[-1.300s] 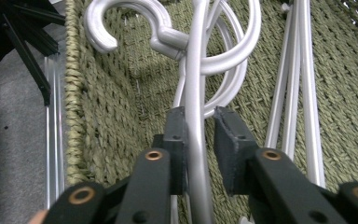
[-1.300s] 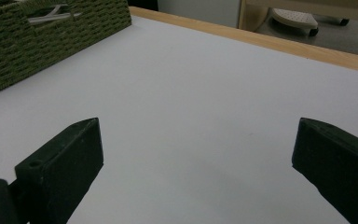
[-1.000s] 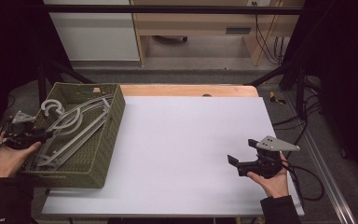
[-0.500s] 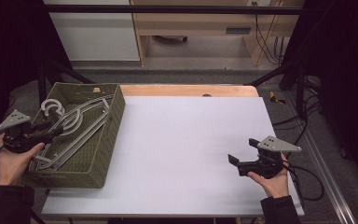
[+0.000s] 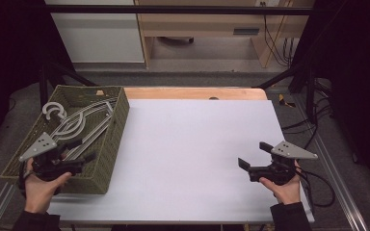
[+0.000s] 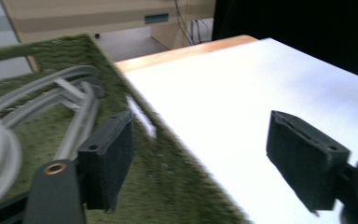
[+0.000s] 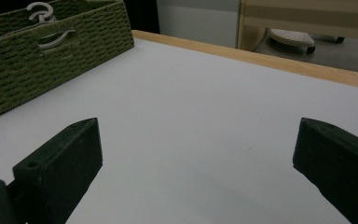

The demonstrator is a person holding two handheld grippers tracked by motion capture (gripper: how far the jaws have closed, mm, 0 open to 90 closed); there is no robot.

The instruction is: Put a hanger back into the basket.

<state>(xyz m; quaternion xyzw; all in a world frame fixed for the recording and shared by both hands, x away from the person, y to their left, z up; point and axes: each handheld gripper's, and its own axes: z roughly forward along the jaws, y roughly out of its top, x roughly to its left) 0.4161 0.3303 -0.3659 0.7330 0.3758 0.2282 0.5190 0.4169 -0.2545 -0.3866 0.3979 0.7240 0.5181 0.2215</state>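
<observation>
Hovering over the near right corner of the basket (image 5: 118,126), the left gripper (image 5: 79,150) has just been opening its jaws, which now stand wide apart with nothing between them. Below and beside them lie the grey hangers (image 5: 79,126), stacked inside the basket with their hooks toward the far left corner; in the left gripper view the hangers (image 6: 42,100) run off to the left, clear of the pads. The right gripper (image 5: 254,158) rests low over the white desk (image 5: 188,144), jaws wide and empty, well apart from the basket. This looks like the reach for a hanger. Next the left gripper would have to dip and close on one bar only.
</observation>
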